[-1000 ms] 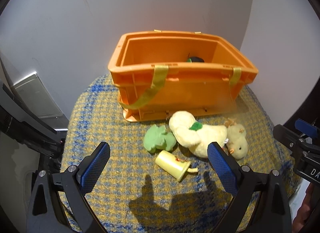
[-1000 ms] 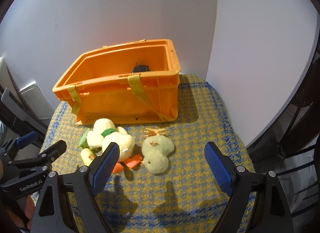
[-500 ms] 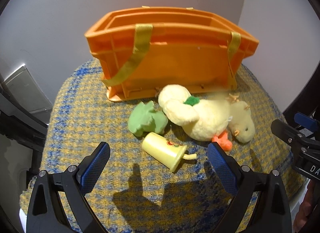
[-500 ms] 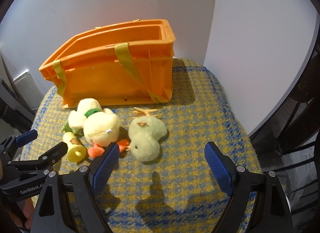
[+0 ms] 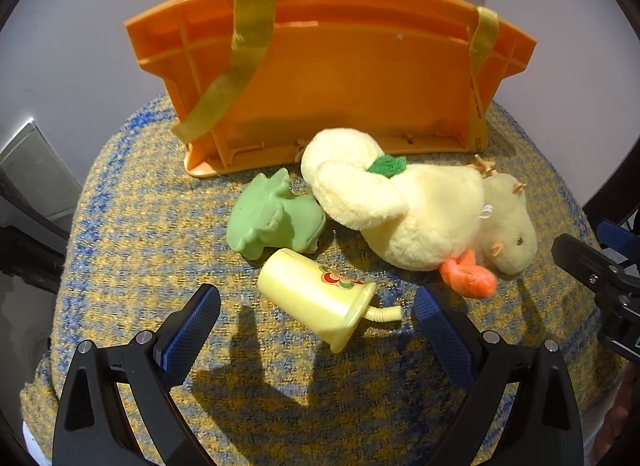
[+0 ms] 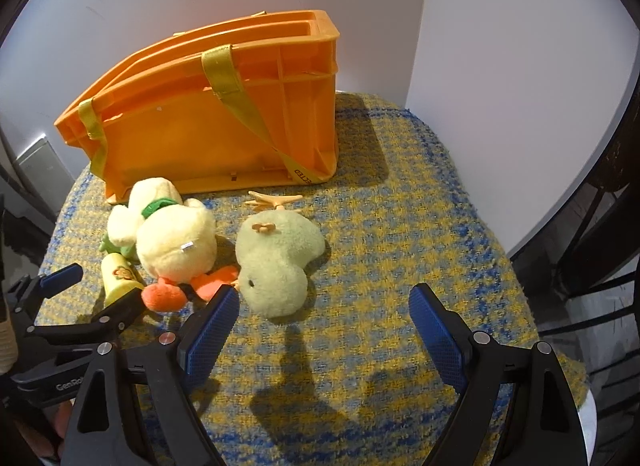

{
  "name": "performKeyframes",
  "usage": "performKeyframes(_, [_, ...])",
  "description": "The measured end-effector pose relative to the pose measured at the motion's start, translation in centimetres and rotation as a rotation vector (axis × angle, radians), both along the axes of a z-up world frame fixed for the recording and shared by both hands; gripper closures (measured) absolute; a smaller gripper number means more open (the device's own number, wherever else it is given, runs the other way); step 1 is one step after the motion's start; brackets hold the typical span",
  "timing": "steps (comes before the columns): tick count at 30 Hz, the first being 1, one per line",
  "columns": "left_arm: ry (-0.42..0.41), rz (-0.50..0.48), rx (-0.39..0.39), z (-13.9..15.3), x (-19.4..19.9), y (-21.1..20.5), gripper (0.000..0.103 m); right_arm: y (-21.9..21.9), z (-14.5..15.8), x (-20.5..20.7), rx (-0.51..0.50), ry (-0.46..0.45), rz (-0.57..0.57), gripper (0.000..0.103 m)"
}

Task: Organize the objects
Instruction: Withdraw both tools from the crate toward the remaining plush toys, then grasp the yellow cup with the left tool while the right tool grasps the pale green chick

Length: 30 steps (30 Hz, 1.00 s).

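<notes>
Left wrist view: the left gripper (image 5: 316, 326) hovers low over a yellow-and-blue woven cloth (image 5: 132, 250), its blue-padded fingers (image 5: 188, 330) spread wide and holding nothing. Between and just beyond the fingertips lies a pale yellow toy cup (image 5: 316, 298) on its side, its straw pointing right toward the right-hand finger. Just beyond the cup sits a green rubber toy (image 5: 272, 221), touching the cream plush duck (image 5: 400, 213), which wears a green collar and has orange feet toward the near right. A smaller yellow-green plush chick (image 5: 512, 229) lies against the duck's right side. Behind them all, at the far edge of the cloth, stands an orange plastic crate (image 5: 340, 77) with yellow straps (image 5: 244, 49) draped over its near wall; its inside cannot be seen from here. The other gripper's black frame shows at the right edge.

In the right wrist view, the right gripper (image 6: 324, 318) also hangs with fingers (image 6: 436, 334) wide apart and empty. The plush chick (image 6: 280, 262) lies just beyond its left finger, head toward the camera, its thin orange legs pointing toward the crate (image 6: 216, 129). Left of it are the duck (image 6: 172, 242), the cup (image 6: 118, 280) and a sliver of the green toy (image 6: 110, 246). The left gripper (image 6: 80, 298) reaches in from the near left, its tips beside the cup. White walls rise behind and to the right.
</notes>
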<state>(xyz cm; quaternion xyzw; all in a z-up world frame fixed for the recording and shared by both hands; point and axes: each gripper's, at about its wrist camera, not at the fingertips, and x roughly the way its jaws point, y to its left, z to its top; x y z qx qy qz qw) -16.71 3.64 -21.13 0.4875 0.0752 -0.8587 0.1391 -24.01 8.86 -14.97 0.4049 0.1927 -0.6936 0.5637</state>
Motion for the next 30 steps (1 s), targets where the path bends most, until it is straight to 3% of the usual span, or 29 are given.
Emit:
performKeyframes(7, [-0.017, 0.011, 0.025, -1.4, -0.7, -0.6, 0.009, -0.6, -0.7, 0.0, 0.020, -0.004, 0.003, 0.016])
performKeyframes(8, [-0.017, 0.010, 0.031, -1.5, -0.7, -0.6, 0.012, -0.7, -0.7, 0.0, 0.022, -0.005, 0.004, 0.016])
performKeyframes(10, [-0.021, 0.003, 0.047, -1.8, -0.9, -0.7, 0.028, -0.8, -0.8, 0.0, 0.024, -0.006, 0.004, 0.016])
performKeyframes(30, [0.008, 0.052, 0.023, -0.9, 1.2, -1.3, 0.029, -1.6, -0.5, 1.2, 0.027, -0.001, 0.032, 0.016])
